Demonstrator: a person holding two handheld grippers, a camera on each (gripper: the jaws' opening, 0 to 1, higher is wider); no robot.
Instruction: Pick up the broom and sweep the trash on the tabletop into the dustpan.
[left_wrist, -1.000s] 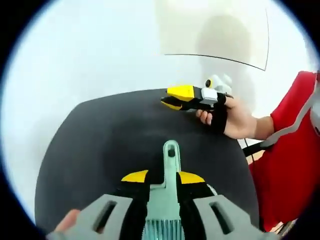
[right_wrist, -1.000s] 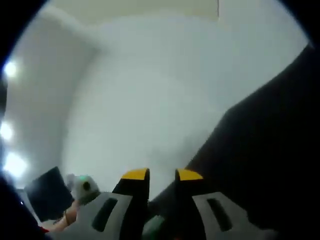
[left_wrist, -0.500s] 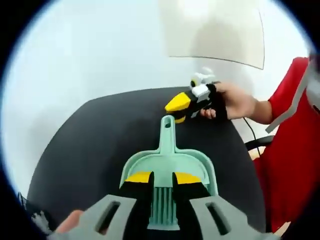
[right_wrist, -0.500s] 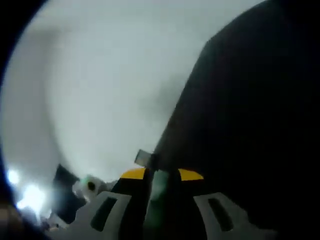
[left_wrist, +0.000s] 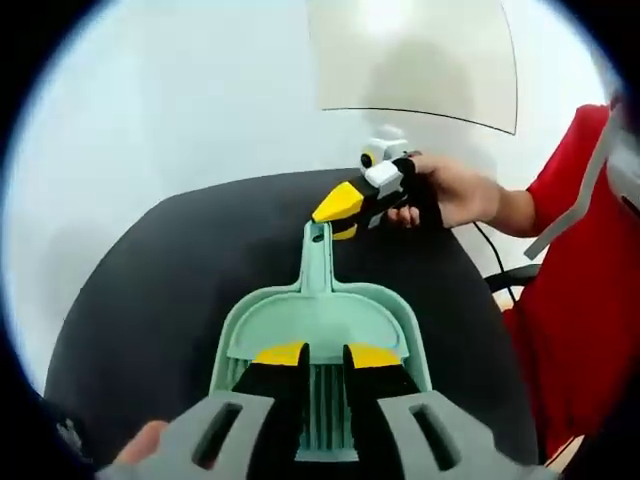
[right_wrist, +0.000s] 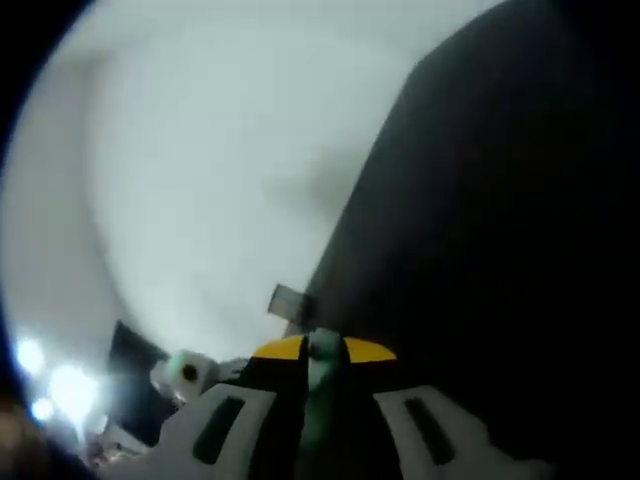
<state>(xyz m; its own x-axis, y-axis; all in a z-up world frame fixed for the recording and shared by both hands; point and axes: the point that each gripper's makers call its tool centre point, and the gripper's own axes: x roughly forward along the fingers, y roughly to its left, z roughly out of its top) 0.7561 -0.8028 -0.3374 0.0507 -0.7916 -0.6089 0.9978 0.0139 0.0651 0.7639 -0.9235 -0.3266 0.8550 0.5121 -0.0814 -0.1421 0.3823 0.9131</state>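
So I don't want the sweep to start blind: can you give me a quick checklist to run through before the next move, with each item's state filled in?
1. Left claw grips the green comb-like piece at the dustpan's mouth: ok, jaws close on it.
2. Right claw grips the dustpan handle: ok, its yellow tips meet at the handle's end, and the right gripper view shows a green strip between shut jaws.
3. Dustpan over the black tabletop: ok.
4. Dustpan resting flat on the tabletop: cannot tell.
5. Trash located on the tabletop: not ok, none visible.
6. Green piece confirmed as the broom: cannot tell.
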